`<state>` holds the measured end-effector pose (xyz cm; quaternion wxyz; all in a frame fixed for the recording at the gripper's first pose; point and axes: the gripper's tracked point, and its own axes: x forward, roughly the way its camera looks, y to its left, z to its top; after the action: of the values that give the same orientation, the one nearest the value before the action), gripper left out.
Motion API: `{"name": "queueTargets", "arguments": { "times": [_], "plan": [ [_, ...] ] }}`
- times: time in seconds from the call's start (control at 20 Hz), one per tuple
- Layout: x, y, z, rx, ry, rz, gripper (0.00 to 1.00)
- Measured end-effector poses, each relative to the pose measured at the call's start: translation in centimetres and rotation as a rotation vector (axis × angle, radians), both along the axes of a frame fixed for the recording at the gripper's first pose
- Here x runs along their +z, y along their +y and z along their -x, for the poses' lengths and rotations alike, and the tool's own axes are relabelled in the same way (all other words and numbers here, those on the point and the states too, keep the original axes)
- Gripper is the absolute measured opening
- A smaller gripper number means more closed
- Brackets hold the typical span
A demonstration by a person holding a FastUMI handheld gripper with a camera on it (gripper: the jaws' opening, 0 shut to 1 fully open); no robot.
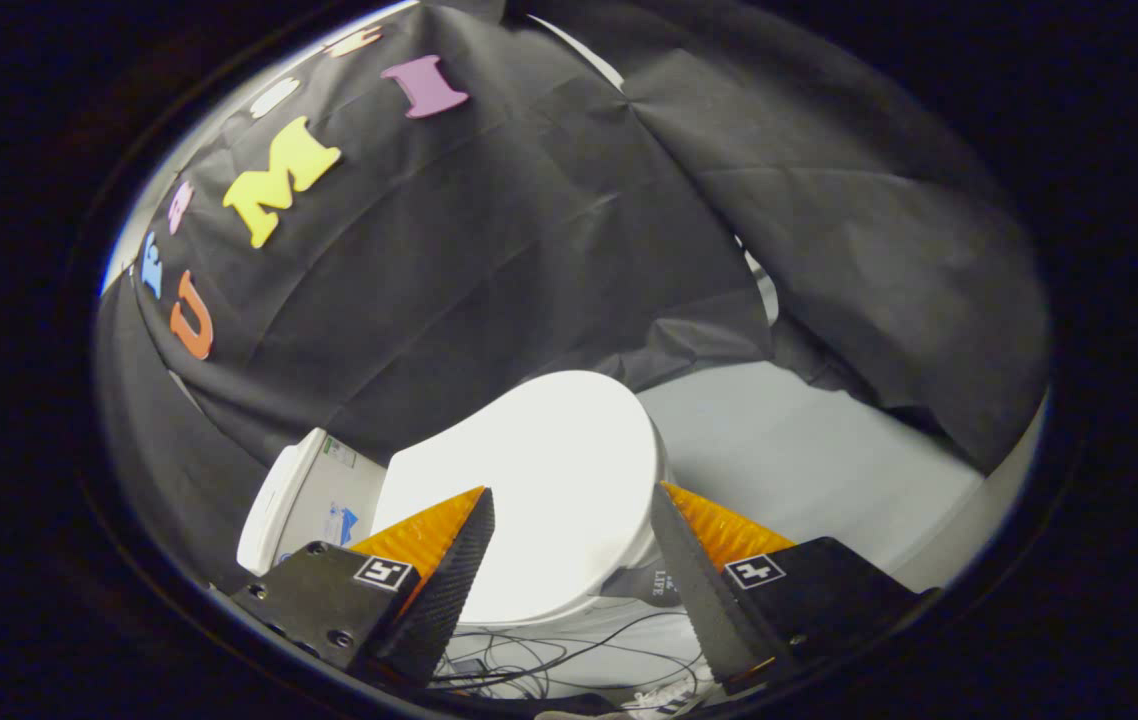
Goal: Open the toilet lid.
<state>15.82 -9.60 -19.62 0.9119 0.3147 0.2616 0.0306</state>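
So far the toilet lid (539,480) is lying flat and closed on the toilet, just ahead of the tool (569,530). Its fingers are spreading wide, gripping nothing. Lifting is still waiting.

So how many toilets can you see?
1. The toilet, lid down, sits just ahead of the open gripper, its tank beyond one finger.

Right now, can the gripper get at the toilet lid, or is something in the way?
Probably yes. The gripper is open, its fingers spread apart, and the closed toilet lid lies just ahead, seen between them, with nothing in between. The loose cables lie lower down, off that path. How close the lid is can't be judged.
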Motion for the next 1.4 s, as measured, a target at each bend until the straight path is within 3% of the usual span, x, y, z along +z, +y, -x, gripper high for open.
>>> {"name": "queueTargets", "arguments": {
  "times": [0.25, 0.9, 1.15, 1.4],
  "plan": [
    [-3.9, -2.2, 0.9, -0.037, 0.079, -0.076, 0.98],
    [-9.7, -1.0, 2.3, -0.042, 0.225, -0.328, 0.91],
    [-9.6, -0.6, 2.2, -0.033, 0.215, -0.404, 0.68],
    [-9.2, -0.3, 2.3, -0.006, 0.201, -0.448, 0.33]
  ]
}}
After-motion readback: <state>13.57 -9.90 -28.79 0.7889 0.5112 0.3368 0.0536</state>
